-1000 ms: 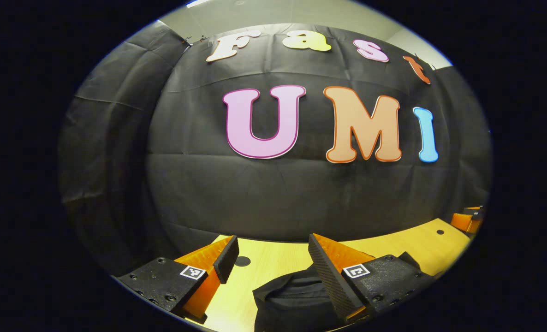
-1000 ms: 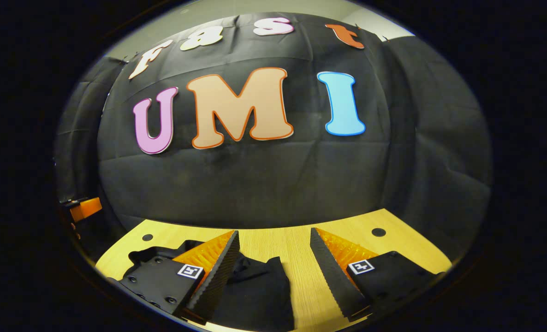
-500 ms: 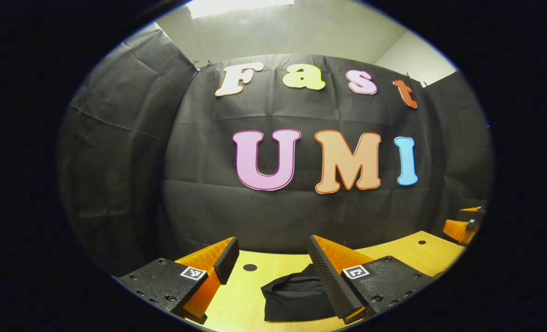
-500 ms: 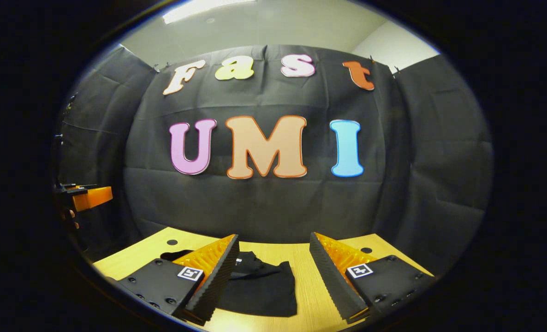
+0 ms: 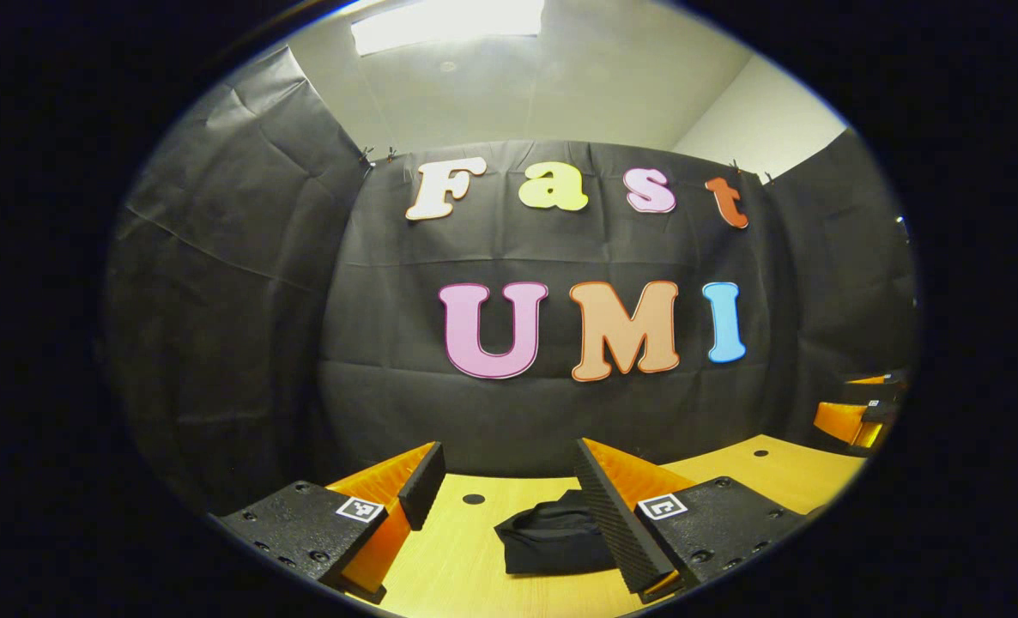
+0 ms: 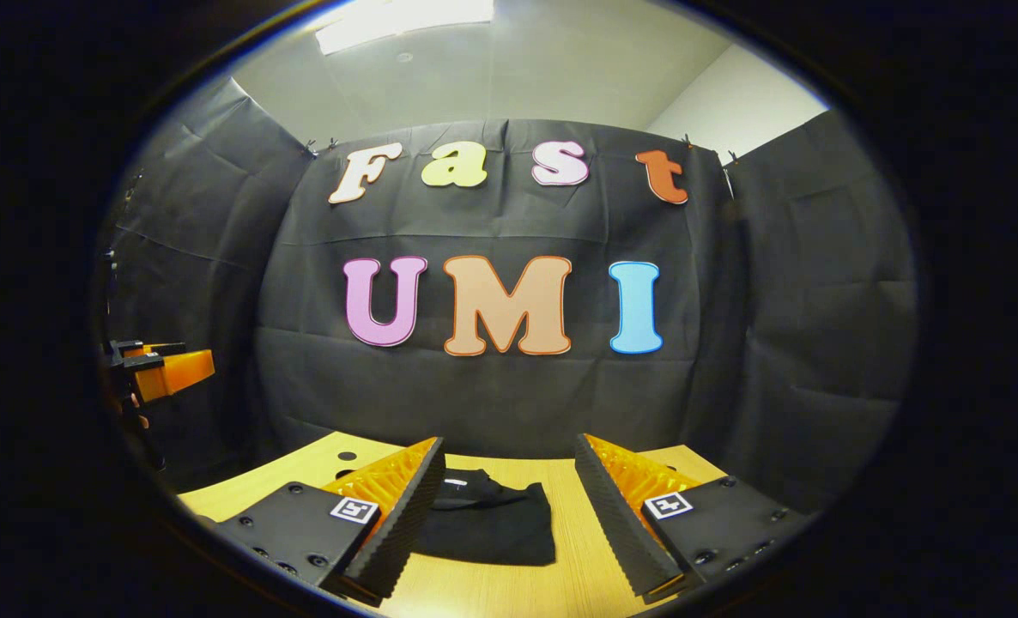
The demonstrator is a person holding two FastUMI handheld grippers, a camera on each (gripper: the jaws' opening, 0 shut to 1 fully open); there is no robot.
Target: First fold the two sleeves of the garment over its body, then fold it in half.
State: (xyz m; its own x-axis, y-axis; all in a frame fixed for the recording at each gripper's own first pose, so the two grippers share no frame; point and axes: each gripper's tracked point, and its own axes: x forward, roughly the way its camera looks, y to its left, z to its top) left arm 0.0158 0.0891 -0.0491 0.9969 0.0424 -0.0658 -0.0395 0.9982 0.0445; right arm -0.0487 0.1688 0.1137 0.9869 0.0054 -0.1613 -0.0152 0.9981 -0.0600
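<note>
**Garment lies folded; both tools lifted off, fingers spread**

Left gripper [image 5: 509, 489]: up off the wooden surface [image 5: 766, 468], looking nearly level at the booth wall. Its two fingers [image 5: 421, 482] stand wide apart with nothing between them and nothing touching the pads. The right-hand finger crosses in front of the garment [image 5: 552, 536] in this view, but I judge that an overlap of sight, not contact. The garment is a compact dark bundle, near the middle of the surface and short of its far edge, with one drilled hole [image 5: 473, 499] in the wood beyond it.

From the right gripper view the same garment [image 6: 496, 528] reads as a flat, roughly square packet, edges fairly straight, a small pale tag at its far side. No loose sleeve sticks out from it that I can see, so my judgement is that sleeves and half-fold are both in place and the step in hand is simply letting go and backing off.

To do that well: draw both tools up and away without dragging a finger across the top layer, since soft cloth will slide and reopen at the fold. Keep the fingers spread until well clear of the packet.

Right gripper [image 6: 509, 485]: likewise raised, fingers [image 6: 406, 511] wide open, empty, touching nothing. The other tool shows at the far left of its view, well apart from the packet.
</note>
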